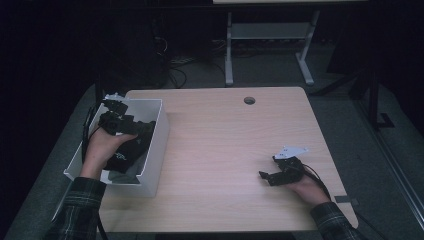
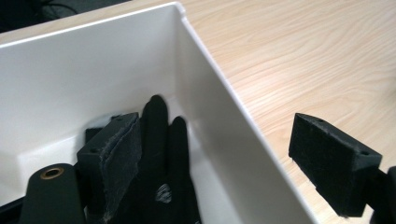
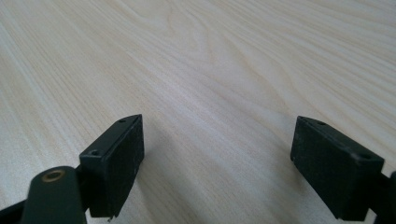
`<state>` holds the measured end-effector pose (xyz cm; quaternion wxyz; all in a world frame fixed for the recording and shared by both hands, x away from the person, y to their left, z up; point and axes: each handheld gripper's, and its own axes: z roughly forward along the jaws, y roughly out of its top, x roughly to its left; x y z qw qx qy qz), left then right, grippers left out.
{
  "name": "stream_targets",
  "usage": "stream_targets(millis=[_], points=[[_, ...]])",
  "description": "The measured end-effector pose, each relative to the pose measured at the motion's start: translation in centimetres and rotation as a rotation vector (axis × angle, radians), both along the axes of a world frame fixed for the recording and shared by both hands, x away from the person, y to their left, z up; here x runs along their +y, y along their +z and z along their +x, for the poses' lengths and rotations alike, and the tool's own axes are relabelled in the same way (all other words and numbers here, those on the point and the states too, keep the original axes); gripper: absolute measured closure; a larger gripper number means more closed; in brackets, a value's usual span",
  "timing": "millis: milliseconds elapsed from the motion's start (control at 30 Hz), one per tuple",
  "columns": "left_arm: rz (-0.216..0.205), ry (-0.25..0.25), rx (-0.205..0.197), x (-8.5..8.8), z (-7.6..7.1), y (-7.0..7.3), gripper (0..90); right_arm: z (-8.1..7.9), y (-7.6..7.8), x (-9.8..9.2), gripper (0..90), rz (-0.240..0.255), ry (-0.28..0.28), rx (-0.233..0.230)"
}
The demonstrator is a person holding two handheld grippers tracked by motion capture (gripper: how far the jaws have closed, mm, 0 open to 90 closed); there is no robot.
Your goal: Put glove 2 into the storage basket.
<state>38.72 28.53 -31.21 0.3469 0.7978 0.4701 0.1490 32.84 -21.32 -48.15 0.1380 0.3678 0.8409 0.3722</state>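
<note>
Left gripper point(image 1: 131, 126), fingers wide and empty, straddles bin point(image 1: 155, 150) wall at 9 o'clock over glove point(image 2: 163, 163); pick judged next, needing re-centring; right gripper point(image 1: 270, 176) open, idle.

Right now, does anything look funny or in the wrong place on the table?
One thing: the left tongs are open astride the white plastic bin's side wall, one jaw inside beside a black glove and the other outside over the pale wooden table. Nothing looks spilled or broken. The right tongs are open over bare wood.
</note>
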Motion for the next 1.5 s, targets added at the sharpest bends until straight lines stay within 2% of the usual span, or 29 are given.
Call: stream_targets(millis=[400, 867, 1233, 1500], points=[[-0.01, -0.078, -0.018, -3.5, -0.1, 0.6, 16.7, 0.0, 0.0, 0.0, 17.4, 0.001, 0.0, -0.001], [-0.042, -0.157, -0.026, -7.8, -0.4, 0.1, 16.7, 0.0, 0.0, 0.0, 17.4, 0.0, 0.0, -0.001], [-0.056, -0.215, -0.038, -11.1, -0.9, -0.8, 16.7, 0.0, 0.0, 0.0, 17.4, 0.001, 0.002, -0.002], [-0.065, -0.249, -0.031, -13.0, -1.5, -2.3, 16.6, 0.0, 0.0, 0.0, 17.4, 0.001, 0.003, -0.002]])
